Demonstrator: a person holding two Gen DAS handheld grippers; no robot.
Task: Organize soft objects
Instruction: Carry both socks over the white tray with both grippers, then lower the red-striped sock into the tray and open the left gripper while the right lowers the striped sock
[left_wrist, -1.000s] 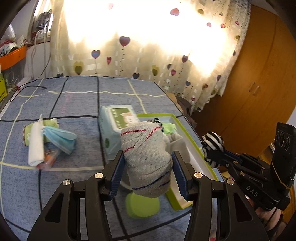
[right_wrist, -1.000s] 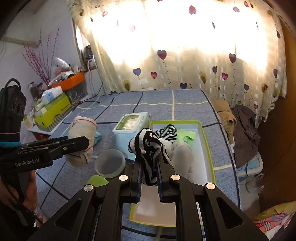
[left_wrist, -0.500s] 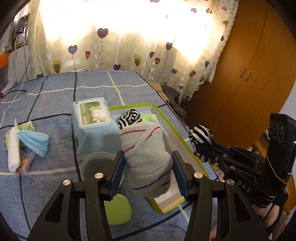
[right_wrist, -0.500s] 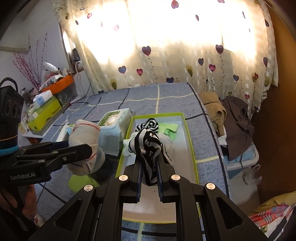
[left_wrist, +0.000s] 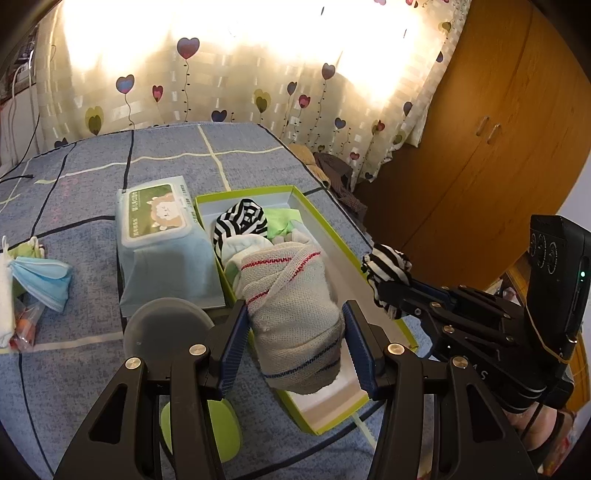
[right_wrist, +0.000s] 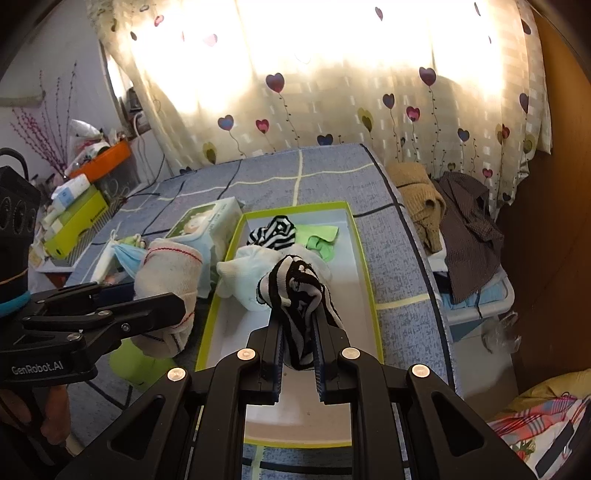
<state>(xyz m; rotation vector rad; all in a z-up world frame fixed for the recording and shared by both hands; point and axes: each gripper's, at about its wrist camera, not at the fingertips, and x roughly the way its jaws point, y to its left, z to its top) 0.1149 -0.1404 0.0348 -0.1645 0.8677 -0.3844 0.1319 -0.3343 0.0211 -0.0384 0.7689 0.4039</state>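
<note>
My left gripper is shut on a rolled grey sock with red and blue stripes, held over the near left side of the green-rimmed white box. That sock and left gripper also show at the left of the right wrist view. My right gripper is shut on a black-and-white striped sock above the box. The right gripper shows at the right in the left wrist view. Inside the box lie a striped sock, a green cloth and pale socks.
A pack of wet wipes lies left of the box, with a round clear lid and a green lid nearer me. A blue face mask and small items lie far left. Clothes are piled off the bed's right edge.
Both grippers have moved over the box and sunk a little, each still holding its sock. The box now lies beneath them, and the view has swung right.
</note>
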